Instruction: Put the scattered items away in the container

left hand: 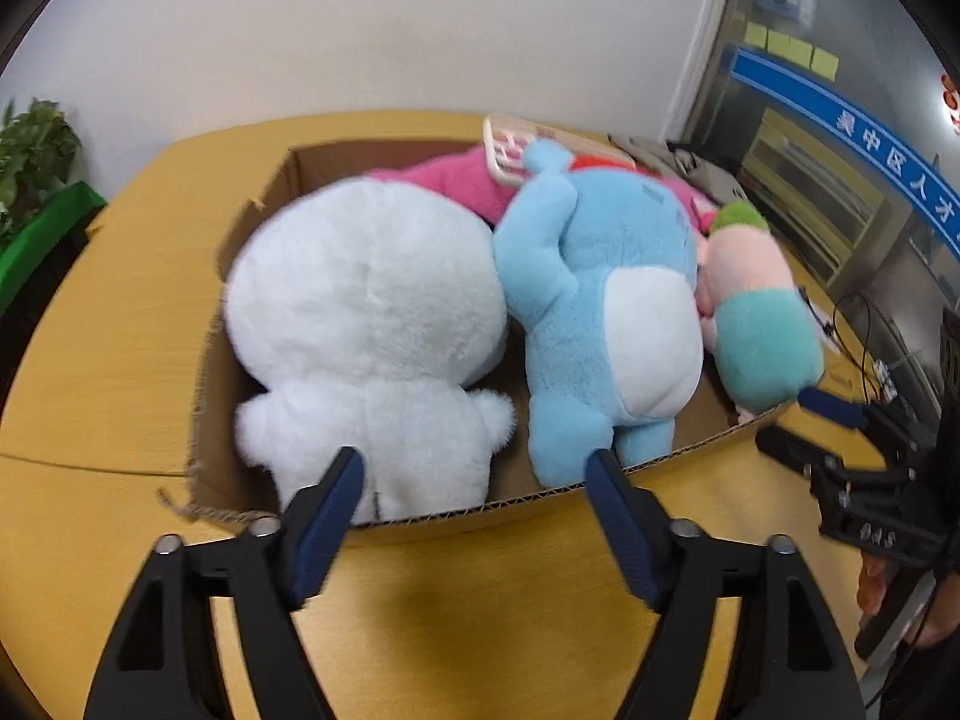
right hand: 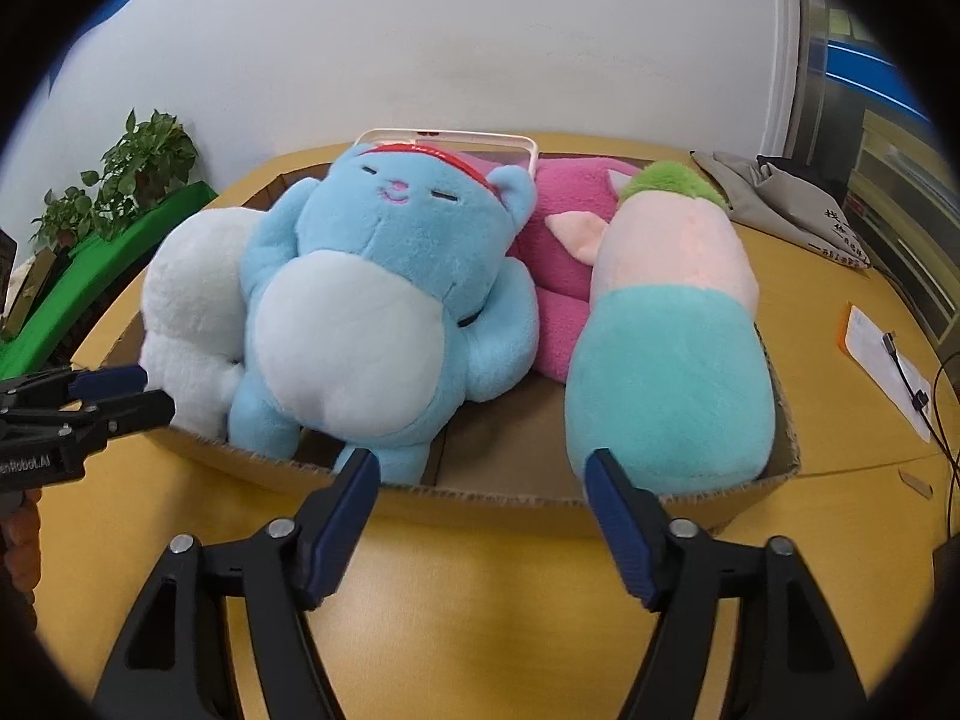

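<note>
Both tongs hang over the yellow table (right hand: 492, 630), just short of the near wall of the cardboard box (left hand: 672, 456), and neither grips anything. On the left gripper (left hand: 474, 468) the jaws stand wide apart, pointing at the gap between the white plush (left hand: 366, 324) and the blue plush (left hand: 600, 312), which lie side by side in the box. On the right gripper (right hand: 483, 471) the jaws are spread as well, aimed at the bare box floor between the blue plush's feet and the teal and pink plush (right hand: 666, 348). A pink plush (right hand: 564, 276) lies behind these two, deeper in the box. A white frame (right hand: 444, 135) leans at the box's far end behind the blue plush's head. A potted plant (right hand: 120, 180) stands off the table's left edge.
</note>
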`<state>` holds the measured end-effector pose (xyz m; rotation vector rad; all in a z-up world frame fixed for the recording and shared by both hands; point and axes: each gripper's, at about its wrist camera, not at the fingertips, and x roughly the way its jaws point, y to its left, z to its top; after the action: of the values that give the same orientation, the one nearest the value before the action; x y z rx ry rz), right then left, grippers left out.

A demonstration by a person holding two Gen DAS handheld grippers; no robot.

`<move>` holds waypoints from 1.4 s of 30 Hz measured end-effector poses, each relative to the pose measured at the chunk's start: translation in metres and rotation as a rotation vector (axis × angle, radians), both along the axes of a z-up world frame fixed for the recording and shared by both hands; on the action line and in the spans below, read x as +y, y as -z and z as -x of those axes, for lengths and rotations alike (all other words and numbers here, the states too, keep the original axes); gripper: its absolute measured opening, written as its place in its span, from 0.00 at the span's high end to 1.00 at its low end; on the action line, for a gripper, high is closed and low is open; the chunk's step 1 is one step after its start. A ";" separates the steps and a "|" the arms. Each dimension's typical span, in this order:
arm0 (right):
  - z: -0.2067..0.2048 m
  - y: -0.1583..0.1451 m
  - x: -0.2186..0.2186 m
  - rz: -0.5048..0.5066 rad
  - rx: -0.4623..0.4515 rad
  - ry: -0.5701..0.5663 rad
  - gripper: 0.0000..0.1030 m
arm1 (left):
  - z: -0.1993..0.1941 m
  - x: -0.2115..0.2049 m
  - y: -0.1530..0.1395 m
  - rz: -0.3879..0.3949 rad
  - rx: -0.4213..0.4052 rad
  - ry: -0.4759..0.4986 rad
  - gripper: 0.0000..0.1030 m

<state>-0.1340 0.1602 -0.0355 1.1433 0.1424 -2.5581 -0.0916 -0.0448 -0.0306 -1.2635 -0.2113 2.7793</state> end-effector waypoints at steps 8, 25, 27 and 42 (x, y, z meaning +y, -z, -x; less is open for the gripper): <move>-0.049 -0.050 0.019 0.073 0.166 0.057 0.22 | -0.058 0.021 -0.053 0.063 0.211 -0.116 0.00; -0.070 -0.055 0.043 0.012 0.227 0.123 0.22 | -0.086 0.067 -0.055 0.044 0.224 -0.064 0.00; -0.070 -0.055 0.043 0.010 0.226 0.124 0.22 | -0.086 0.069 -0.053 0.039 0.225 -0.065 0.00; -0.073 -0.054 0.042 0.005 0.225 0.126 0.22 | -0.085 0.072 -0.050 0.049 0.222 -0.073 0.00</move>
<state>-0.0606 0.2027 0.0184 0.8857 0.1198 -2.7920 -0.0064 0.0270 0.0193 -0.9633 -0.1782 2.9742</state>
